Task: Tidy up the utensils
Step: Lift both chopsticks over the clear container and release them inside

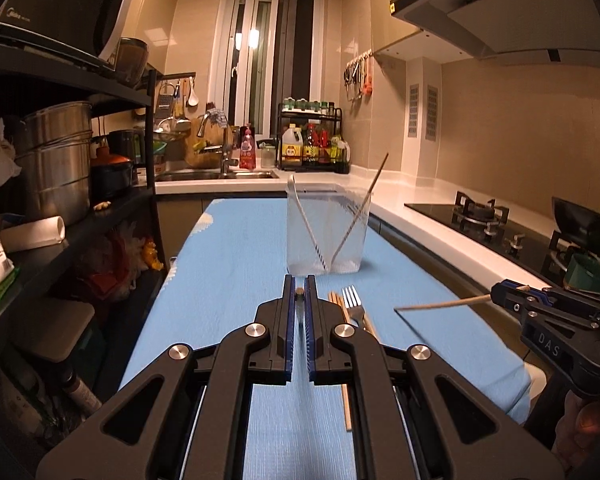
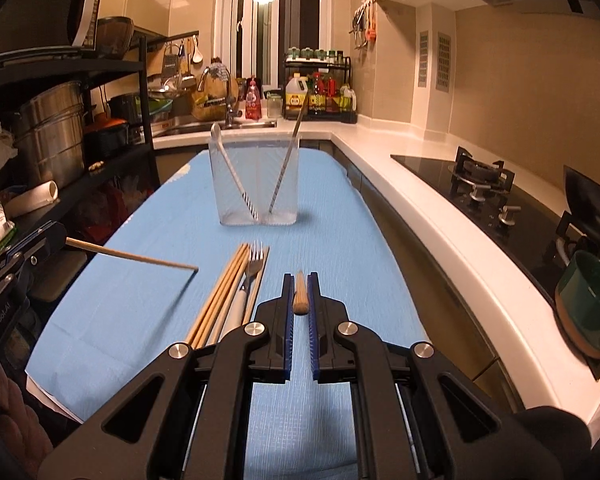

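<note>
You're carrying one wooden chopstick in each hand toward the clear divided holder at the far end of the blue-covered table; next you'll be tipping each stick upright over a compartment. Left tongs are clamping a chopstick, right tongs clamping another, both nearly closed, while more chopsticks and a fork are lying on the table.

Gas hob; steel pots
</note>
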A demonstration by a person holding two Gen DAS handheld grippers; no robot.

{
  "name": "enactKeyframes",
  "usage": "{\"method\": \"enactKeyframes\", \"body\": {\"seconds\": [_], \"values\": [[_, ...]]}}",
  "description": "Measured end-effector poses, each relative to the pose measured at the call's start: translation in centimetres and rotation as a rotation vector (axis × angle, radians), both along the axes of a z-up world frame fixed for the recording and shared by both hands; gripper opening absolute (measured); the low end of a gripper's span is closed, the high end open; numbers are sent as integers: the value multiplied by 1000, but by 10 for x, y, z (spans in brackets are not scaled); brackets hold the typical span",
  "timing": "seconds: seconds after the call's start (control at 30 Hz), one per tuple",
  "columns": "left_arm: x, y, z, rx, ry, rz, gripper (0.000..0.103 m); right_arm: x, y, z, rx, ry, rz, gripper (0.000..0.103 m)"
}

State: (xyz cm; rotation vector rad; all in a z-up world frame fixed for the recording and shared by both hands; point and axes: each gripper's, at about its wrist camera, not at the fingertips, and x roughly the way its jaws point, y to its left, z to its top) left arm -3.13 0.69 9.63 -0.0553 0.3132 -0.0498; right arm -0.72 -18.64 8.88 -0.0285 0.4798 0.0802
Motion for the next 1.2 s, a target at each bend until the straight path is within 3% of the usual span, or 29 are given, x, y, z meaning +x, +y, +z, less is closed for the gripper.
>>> {"method": "enactKeyframes", "body": {"seconds": [0.37, 1.2], "values": [[16, 12, 43, -56, -38, -31, 5, 1, -2, 33, 21, -45, 36, 7], [77, 11, 79, -81, 91, -65, 5, 74, 1, 98, 43, 36, 65, 7]]}}
